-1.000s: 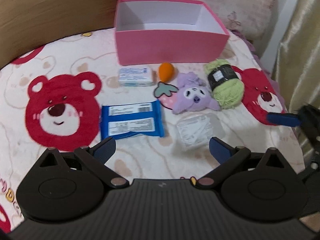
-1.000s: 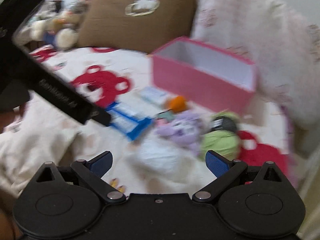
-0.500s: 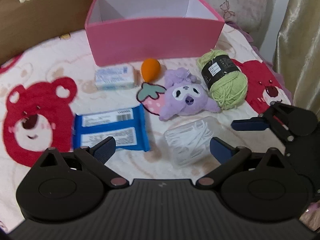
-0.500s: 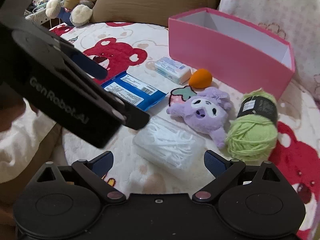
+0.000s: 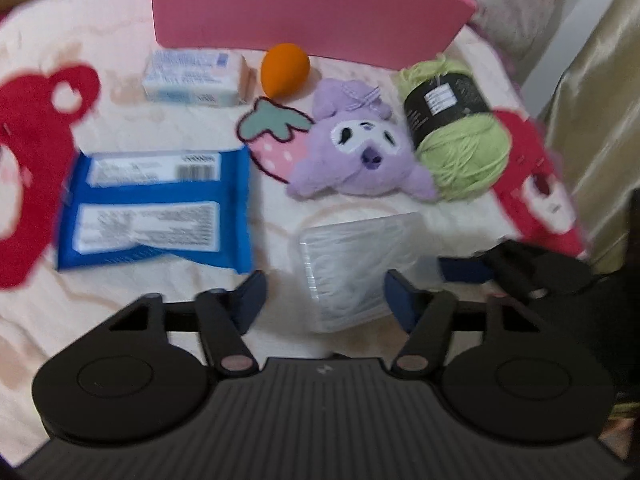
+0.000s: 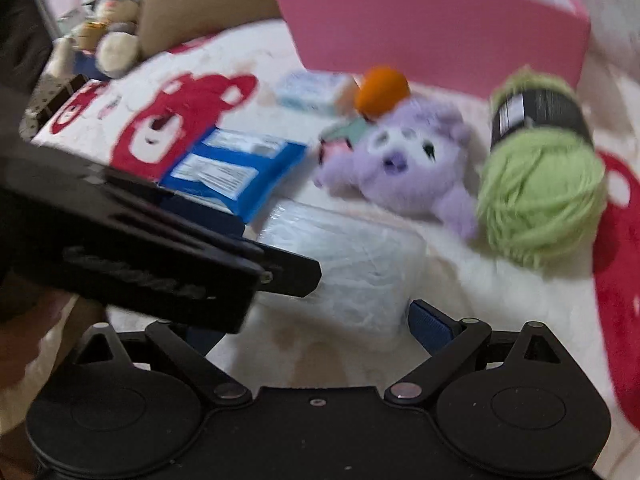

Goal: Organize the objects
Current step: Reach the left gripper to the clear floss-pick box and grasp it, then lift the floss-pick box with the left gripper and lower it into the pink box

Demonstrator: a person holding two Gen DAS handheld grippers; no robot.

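Note:
A clear plastic box of white sticks (image 5: 352,264) (image 6: 344,264) lies on the bed, between the open fingers of both grippers. My left gripper (image 5: 324,300) is open just before it, its near end between the fingertips. My right gripper (image 6: 316,324) is open close to the same box from the right; its left finger is hidden behind the left gripper's body. Behind lie a purple plush (image 5: 360,152) (image 6: 404,164), green yarn (image 5: 460,128) (image 6: 540,184), a blue wipes pack (image 5: 156,208) (image 6: 236,168), a strawberry patch (image 5: 272,140), an orange egg (image 5: 285,68) (image 6: 382,88), a tissue pack (image 5: 196,76) and the pink box (image 5: 304,8) (image 6: 436,32).
The bedspread (image 5: 120,300) has red bear prints. A gold curtain (image 5: 600,80) hangs at the right edge. A brown pillow (image 6: 200,4) and stuffed toys (image 6: 112,44) sit at the far left in the right wrist view.
Both grippers have moved forward and down toward the clear plastic box. The left gripper's jaws have narrowed somewhat. The objects have not moved.

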